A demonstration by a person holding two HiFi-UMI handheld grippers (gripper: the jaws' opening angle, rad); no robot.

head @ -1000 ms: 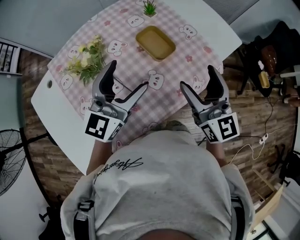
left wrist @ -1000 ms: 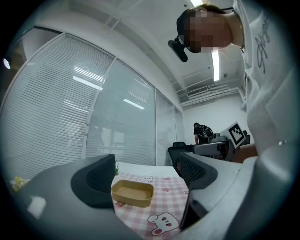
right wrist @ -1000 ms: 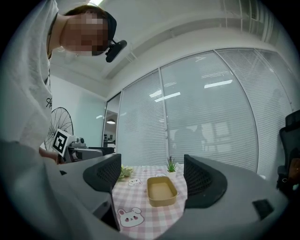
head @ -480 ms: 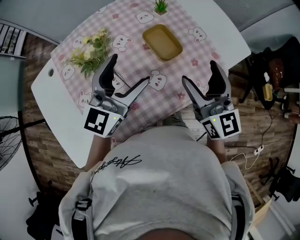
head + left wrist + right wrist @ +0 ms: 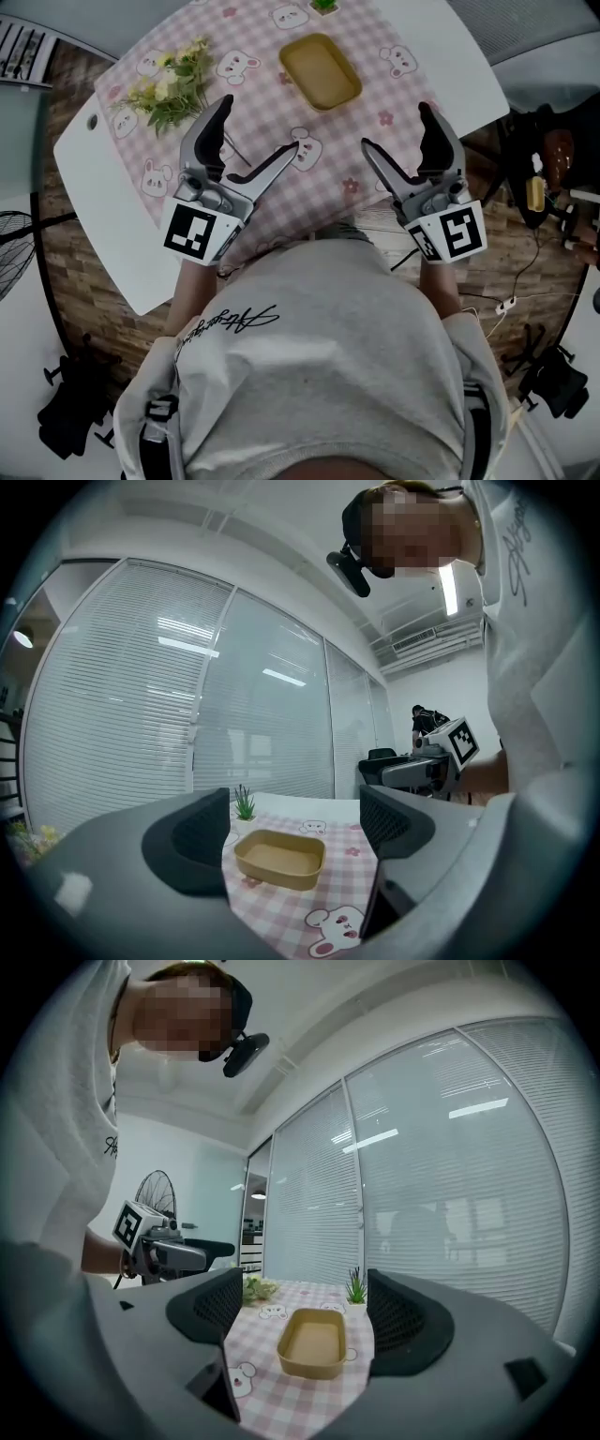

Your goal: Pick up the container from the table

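A tan rectangular container (image 5: 320, 71) sits empty on a pink checked cloth with bunny prints (image 5: 272, 169), at the far middle of the white table (image 5: 103, 234). It also shows between the jaws in the left gripper view as the container (image 5: 279, 859) and in the right gripper view as the container (image 5: 314, 1343). My left gripper (image 5: 258, 131) is held open above the table's near left, well short of the container. My right gripper (image 5: 394, 127) is open too, near the table's right edge. Neither holds anything.
A bunch of pale flowers (image 5: 169, 92) lies on the cloth at the far left. A small green potted plant (image 5: 324, 6) stands behind the container. A fan (image 5: 11, 253) stands on the wooden floor at left; cables and dark gear (image 5: 553, 178) lie at right.
Both grippers have stayed open and kept their pose. The head view has shifted so the table and container sit slightly higher and further left in the frame.
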